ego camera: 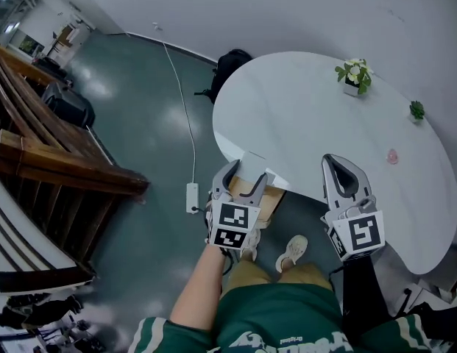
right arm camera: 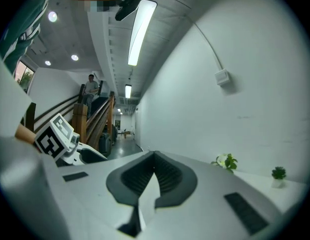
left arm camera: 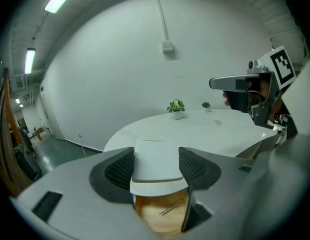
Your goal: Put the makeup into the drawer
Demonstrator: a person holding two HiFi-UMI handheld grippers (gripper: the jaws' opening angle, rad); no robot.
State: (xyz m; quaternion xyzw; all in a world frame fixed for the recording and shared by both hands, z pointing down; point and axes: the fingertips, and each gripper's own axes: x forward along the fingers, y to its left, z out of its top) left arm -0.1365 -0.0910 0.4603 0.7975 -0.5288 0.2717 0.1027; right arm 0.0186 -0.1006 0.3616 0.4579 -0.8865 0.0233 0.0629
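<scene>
A small drawer stands pulled out under the near edge of the round white table (ego camera: 309, 109). My left gripper (ego camera: 244, 176) has one jaw on each side of the drawer's white front (left arm camera: 155, 164), pads against it. The wooden drawer inside (left arm camera: 155, 219) holds a thin stick-like item (left arm camera: 167, 211). A small pink item (ego camera: 392, 156), perhaps makeup, lies on the table at the right. My right gripper (ego camera: 337, 165) hovers over the table's near edge, jaws shut with nothing in them; in its own view the right gripper (right arm camera: 155, 159) faces the wall.
Two small potted plants (ego camera: 355, 74) (ego camera: 417, 109) stand at the table's far side. On the floor lie a white power strip (ego camera: 192, 197) with its cable and a black bag (ego camera: 232, 65). A wooden staircase (ego camera: 51, 153) fills the left. The person's legs and shoes (ego camera: 291, 252) are below the drawer.
</scene>
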